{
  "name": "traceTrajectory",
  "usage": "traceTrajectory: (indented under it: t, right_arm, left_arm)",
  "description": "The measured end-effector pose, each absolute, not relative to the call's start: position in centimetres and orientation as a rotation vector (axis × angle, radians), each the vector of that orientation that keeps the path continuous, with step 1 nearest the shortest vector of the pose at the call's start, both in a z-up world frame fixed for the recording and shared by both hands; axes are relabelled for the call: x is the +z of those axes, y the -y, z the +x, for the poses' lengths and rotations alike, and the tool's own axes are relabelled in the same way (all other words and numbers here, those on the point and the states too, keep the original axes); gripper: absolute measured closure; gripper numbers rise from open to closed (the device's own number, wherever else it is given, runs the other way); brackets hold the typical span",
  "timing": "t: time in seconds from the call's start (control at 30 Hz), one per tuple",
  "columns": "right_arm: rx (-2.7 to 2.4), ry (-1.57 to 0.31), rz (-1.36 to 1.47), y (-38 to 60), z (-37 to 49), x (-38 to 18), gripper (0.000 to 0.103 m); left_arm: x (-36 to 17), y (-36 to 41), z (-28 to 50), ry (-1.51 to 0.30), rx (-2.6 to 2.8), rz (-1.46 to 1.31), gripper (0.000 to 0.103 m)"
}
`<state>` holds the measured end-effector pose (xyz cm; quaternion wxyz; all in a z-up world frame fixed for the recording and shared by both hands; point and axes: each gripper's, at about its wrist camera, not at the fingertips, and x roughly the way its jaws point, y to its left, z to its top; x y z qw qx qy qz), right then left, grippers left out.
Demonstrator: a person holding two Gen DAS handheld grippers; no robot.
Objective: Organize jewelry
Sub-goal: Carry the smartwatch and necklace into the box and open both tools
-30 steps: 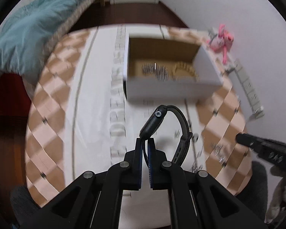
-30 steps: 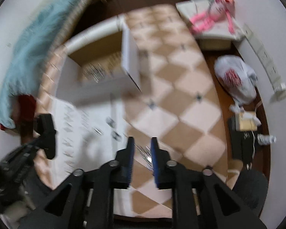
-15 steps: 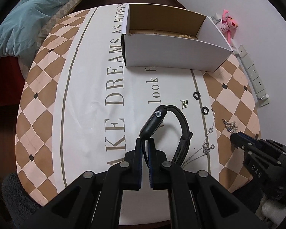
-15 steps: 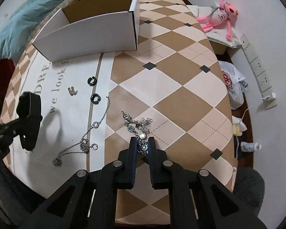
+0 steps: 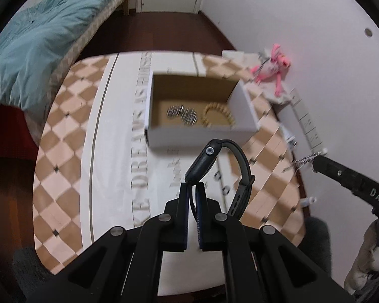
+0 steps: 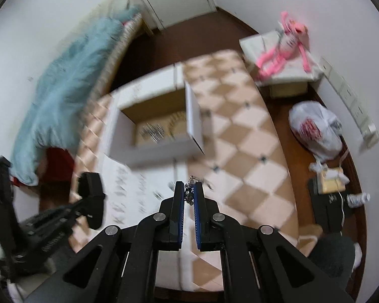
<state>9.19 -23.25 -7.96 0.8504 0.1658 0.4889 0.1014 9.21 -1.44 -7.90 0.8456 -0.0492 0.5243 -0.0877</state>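
Left hand-held gripper [image 5: 192, 189]: fingers clenched on the strap of a dark watch [image 5: 216, 166], which it holds up in the air above the desk [image 5: 68, 151], on the near side of the box [image 5: 199, 136]. The watch case tilts up and away from the fingertips; the band loops round to the right and hangs down beside the right finger.

Right hand-held gripper [image 6: 189, 193]: fingers nearly closed, grasping a silver chain [image 6: 190, 184]. Its links show between the blue pads and poke out just past the tips. From the left wrist view the same chain [image 5: 303, 160] dangles from that gripper's tip at the right edge of the desk, off the surface.

Box: white outside, brown inside, open at the top, standing on the far half of the desk. Inside lie a gold beaded bracelet [image 5: 218, 115] on the right and silver pieces [image 5: 183, 113] on the left, close together; detail is blurred.

Desk: covered by a cloth with a tan check and a white band with lettering. Small dark rings [image 5: 221, 181] lie on the white band near the box, just beyond the left gripper's fingers.

Both views are motion-blurred
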Motion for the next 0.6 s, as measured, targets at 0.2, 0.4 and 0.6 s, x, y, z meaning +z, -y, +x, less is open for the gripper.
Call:
traceTrajectory:
  t: [0.2, 0.4, 0.6]
  right_arm:
    - [0.281, -0.995, 0.315, 21.9, 13.9, -4.5, 0.096]
    - [0.312, -1.087, 0.281, 19.5, 20.2, -6.4, 0.096]
    - [0.317, -1.183, 0.223, 17.6, 24.2, -9.2, 0.095]
  left_arm:
    - [-5.8, 1.1, 13.7, -1.076, -0.194, -0.113, 0.100]
    - [-7.3, 0.5, 18.8, -1.140, -0.180, -0.110, 0.099]
    - [-9.0, 0.3, 22.9, -1.213, -0.136, -0.097, 0.092]
